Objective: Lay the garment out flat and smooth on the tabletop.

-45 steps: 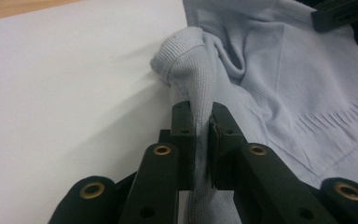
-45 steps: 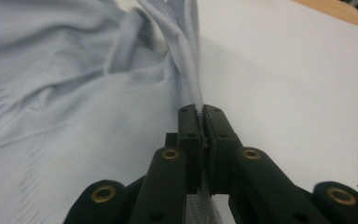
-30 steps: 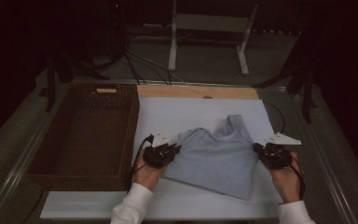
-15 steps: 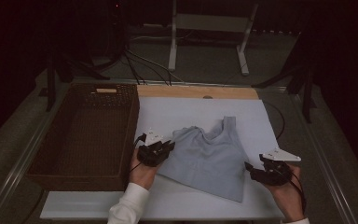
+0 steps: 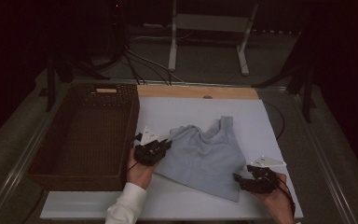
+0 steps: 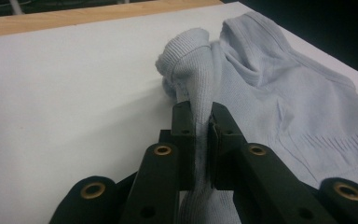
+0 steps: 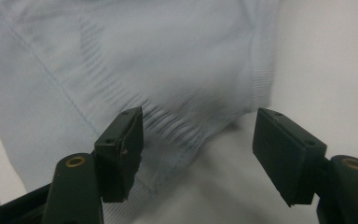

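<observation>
Dark surroundings close in around a lit work area, with a pale metal stand (image 5: 205,28) and loose black cables (image 5: 140,60) on the grey floor behind. Across the middle sits the desk (image 5: 270,126), covered by a white sheet, with a strip of bare wood (image 5: 191,91) along its far edge. On its left side stands a big dark wicker basket (image 5: 86,135), rectangular, its near wall close to the front edge of the desk.

Right of the basket lies a light blue knitted top (image 5: 205,156), spread mostly flat on the white sheet, its straps pointing toward the far side and its hem running down toward the person's right hand. One upper corner of it is bunched and lifted off the sheet.

That corner is held by the left gripper (image 5: 161,147), just beside the basket's right wall; from its own camera the jaws are pressed together on a fold of the ribbed fabric (image 6: 200,93), which rises between them in a soft hump. A white sleeve (image 5: 126,207) shows behind that hand.

At the near right, the right gripper (image 5: 240,179) sits by the lower corner of the top. Its jaws have just been opening and now stand apart, the hem corner (image 7: 186,135) lying on the sheet beyond them, not pinched by either pad.
</observation>
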Action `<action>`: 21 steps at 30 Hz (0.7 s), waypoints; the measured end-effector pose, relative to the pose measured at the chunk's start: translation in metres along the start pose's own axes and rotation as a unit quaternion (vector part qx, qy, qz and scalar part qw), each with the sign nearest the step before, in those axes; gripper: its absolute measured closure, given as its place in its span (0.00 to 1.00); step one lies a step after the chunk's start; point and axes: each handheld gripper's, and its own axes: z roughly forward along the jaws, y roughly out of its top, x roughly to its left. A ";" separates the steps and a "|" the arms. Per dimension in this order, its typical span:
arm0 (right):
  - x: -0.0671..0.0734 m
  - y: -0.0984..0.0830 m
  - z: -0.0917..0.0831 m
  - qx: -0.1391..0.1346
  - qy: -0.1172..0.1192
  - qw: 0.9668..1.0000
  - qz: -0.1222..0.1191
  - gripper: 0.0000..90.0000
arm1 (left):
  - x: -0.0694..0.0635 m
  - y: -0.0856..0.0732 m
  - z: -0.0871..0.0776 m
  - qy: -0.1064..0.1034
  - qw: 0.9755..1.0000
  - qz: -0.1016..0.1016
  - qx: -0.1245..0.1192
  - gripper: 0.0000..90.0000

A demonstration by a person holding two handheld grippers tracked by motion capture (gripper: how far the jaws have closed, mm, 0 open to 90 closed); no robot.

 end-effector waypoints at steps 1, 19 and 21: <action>0.000 0.001 0.004 0.005 0.003 1.000 0.000 0.40 | 0.001 0.000 0.000 0.000 1.000 -0.002 -0.001 0.93; -0.004 0.017 0.018 0.018 -0.059 0.997 -0.040 0.99 | -0.005 -0.005 0.002 -0.010 1.000 0.005 0.009 0.92; -0.011 0.017 0.018 0.017 -0.061 0.998 -0.030 0.99 | -0.006 -0.010 0.005 -0.005 1.000 0.007 0.020 0.91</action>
